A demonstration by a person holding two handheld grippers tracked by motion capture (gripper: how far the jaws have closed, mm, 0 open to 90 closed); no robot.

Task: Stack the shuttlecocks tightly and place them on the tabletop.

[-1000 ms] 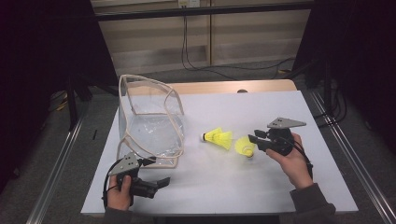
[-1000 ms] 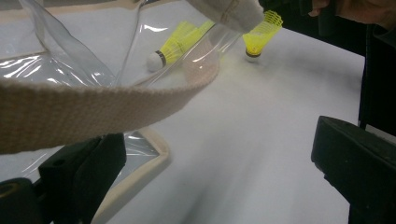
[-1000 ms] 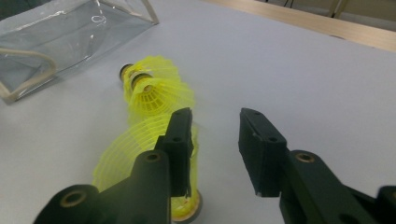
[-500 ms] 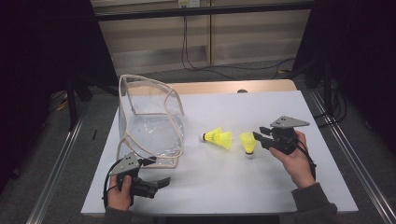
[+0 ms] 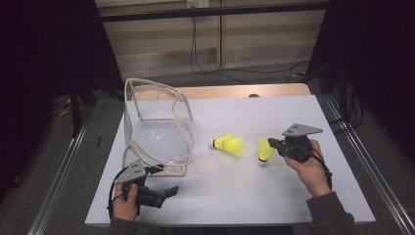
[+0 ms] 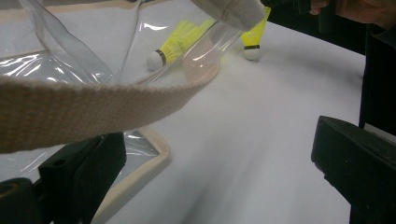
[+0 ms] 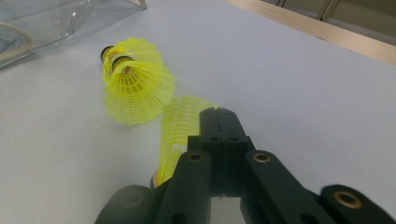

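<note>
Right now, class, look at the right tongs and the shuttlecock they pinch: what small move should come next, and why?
Probably a short lift. The right tongs have just closed on the skirt of the near shuttlecock, whose cork tip seems to touch the table. Raising it clears the other shuttlecock on the way to the clear bag that the left tongs wait beside, open.

A beige webbing strap (image 6: 93,105) of the clear plastic bag (image 6: 70,56) crosses before two yellow shuttlecocks (image 6: 180,42) on the white desk (image 6: 261,140).
</note>
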